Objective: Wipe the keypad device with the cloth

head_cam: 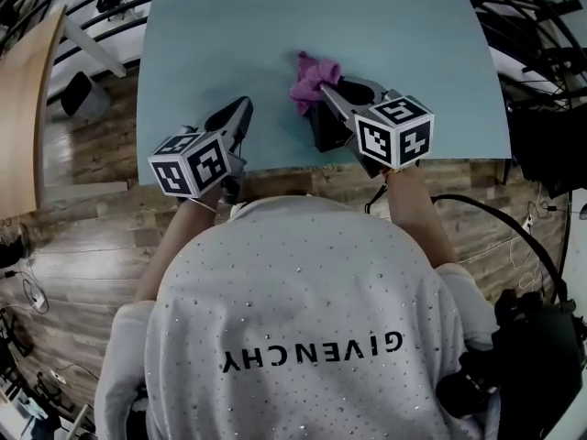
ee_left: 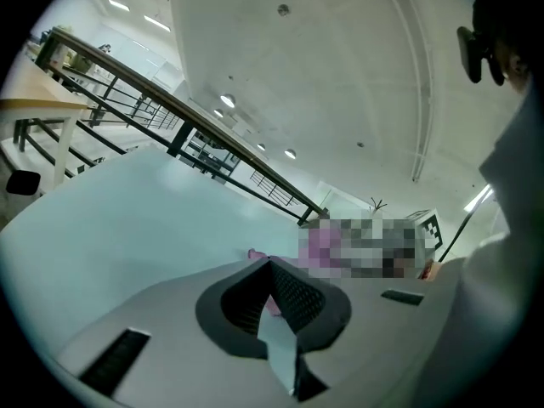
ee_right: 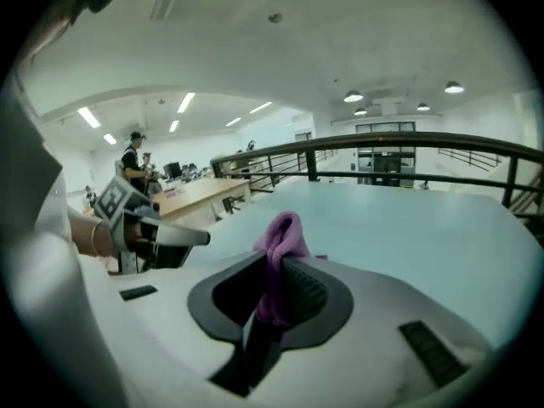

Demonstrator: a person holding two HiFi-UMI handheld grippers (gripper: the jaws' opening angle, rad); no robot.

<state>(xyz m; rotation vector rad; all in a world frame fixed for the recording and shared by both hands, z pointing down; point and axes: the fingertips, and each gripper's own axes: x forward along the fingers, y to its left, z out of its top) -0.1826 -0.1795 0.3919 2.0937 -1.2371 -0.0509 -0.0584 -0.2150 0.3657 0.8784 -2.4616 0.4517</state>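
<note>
Grippers: 2.
Left gripper (ee_left: 270, 266): jaws together, nothing between them; above the table's near edge, left side.
Right gripper (ee_right: 279, 262): jaws pinched on the cloth.
Cloth (ee_right: 284, 233): 1, pink, bunched, poking out past the jaw tips.
Table (head_cam: 229, 35): 1, pale blue.

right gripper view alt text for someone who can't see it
The right tool is shut on a purple cloth above a pale blue table. The left tool, held in a hand, shows at left.

Pale blue table (head_cam: 275, 16) on wood-plank floor (head_cam: 92, 149).
</note>
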